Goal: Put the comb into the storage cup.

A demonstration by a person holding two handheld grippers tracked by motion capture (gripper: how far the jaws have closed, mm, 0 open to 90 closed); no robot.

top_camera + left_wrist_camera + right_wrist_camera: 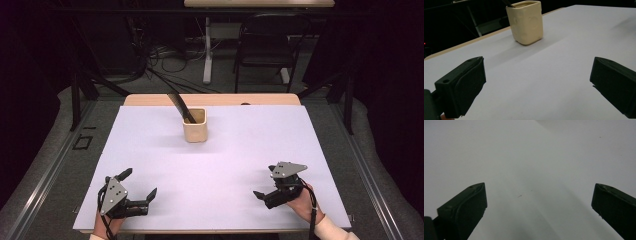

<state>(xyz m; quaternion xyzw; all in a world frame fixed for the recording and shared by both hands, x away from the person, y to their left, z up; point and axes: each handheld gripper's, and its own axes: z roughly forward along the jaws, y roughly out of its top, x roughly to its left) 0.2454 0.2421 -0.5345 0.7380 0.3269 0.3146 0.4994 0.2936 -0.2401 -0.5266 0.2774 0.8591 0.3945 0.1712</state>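
A: Left gripper (141,182), state?

B: Jaws spread wide, nothing between them. It rests low over the white table sheet (225,160), near the edge closest to the person, held by the person's left hand (107,225). In the left gripper view the two black pads sit far apart at the bottom corners, bare sheet between them.

A: What lies ahead of it?

B: A cream cup (526,22), square-sided with rounded corners, standing upright on the sheet. It sits ahead of the left jaws, slightly toward the left pad, and well apart from them. From the high view the cup (194,124) is beyond both grippers, towards the far edge of the sheet, roughly between their lines.

A: Anything in the cup?

B: A dark utensil (180,106), leaning; its handle sticks out over the rim, tilting up and away toward the far left. The end inside the cup is hidden, so I cannot tell what kind of tool it is. In the left gripper view just a dark sliver shows at the rim.

A: Right gripper (264,182)?

B: Also spread, holding nothing. Held by the right hand (302,202), grey plate on top, jaws pointing inward toward the left gripper. In the right gripper view there is plain white sheet ahead of the pads.

A: Gap between the two tools?

B: Well apart, with open sheet between them. The cup is farther from the right gripper's jaws than beside them; no contact with either tool.
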